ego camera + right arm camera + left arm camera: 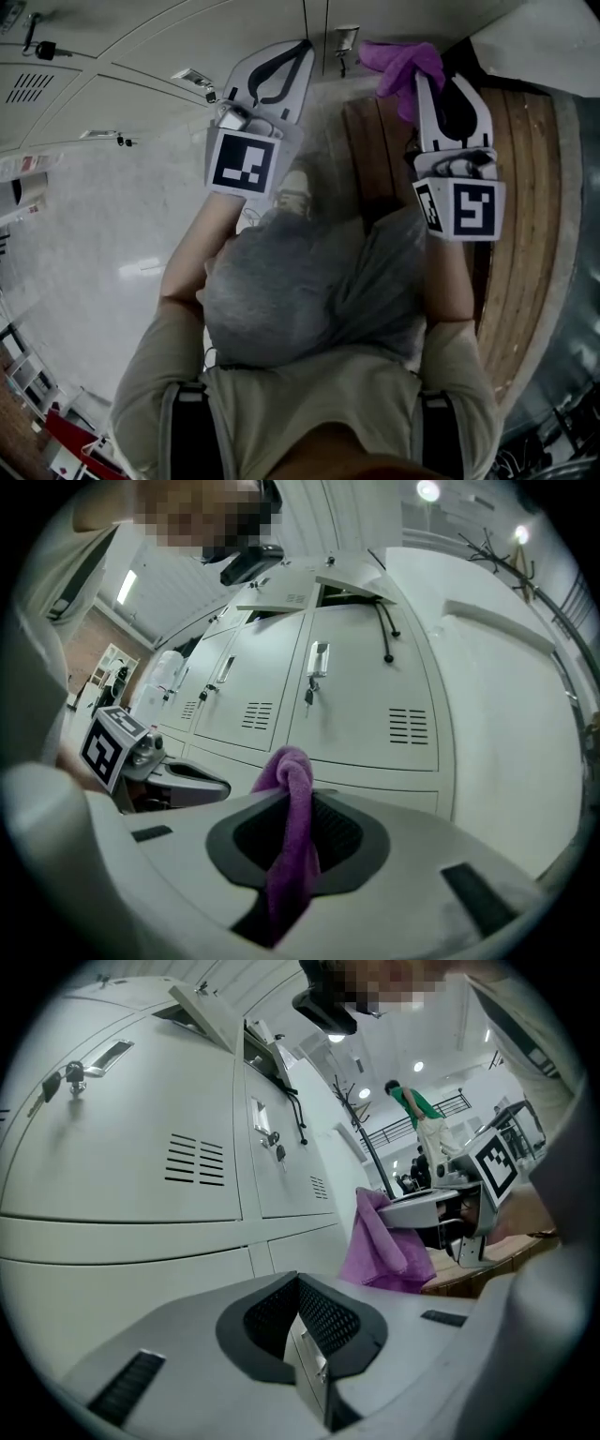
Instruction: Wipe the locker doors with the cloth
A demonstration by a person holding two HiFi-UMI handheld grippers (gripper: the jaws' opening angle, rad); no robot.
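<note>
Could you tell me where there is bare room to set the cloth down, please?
The slatted wooden surface right of the right gripper, which holds the cloth, looks bare out to its curved edge. The pale floor between the locker doors and the person is bare too. Close to the doors, keys stick out.

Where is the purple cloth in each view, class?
Head view: cloth top right, at the tip of the right claw.
Left gripper view: right of centre, hanging from that claw.
Right gripper view: bottom centre, pinched between the jaws.
Shared landmark: vented locker doors.
</note>
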